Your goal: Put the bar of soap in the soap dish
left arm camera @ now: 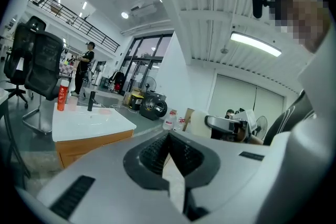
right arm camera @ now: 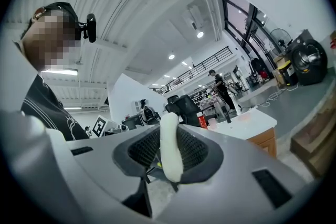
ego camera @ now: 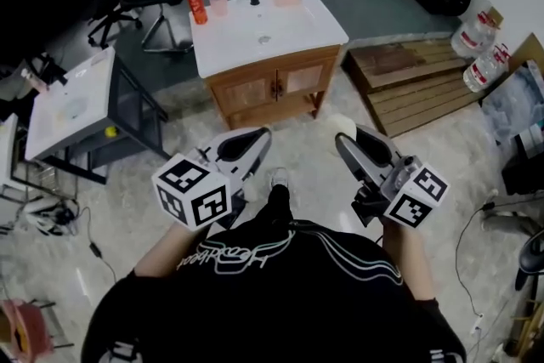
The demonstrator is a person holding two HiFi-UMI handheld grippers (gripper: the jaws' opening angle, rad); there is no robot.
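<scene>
White soap (ego camera: pixel 343 124) is clamped between the jaws of the right gripper (right arm camera: pixel 169 139), well short of the vanity (ego camera: pixel 229 47). Beside it the left gripper (left arm camera: pixel 169 135) is held with jaws pressed together, empty. A pink dish (ego camera: pixel 287 0) is seen on the vanity's far right corner.

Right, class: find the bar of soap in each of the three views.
Head view: bar of soap right of centre, at the right tool's tip.
Left gripper view: cream block right of centre.
Right gripper view: centre, clamped between the jaws.
Shared landmark: white-topped sink cabinet.
</scene>
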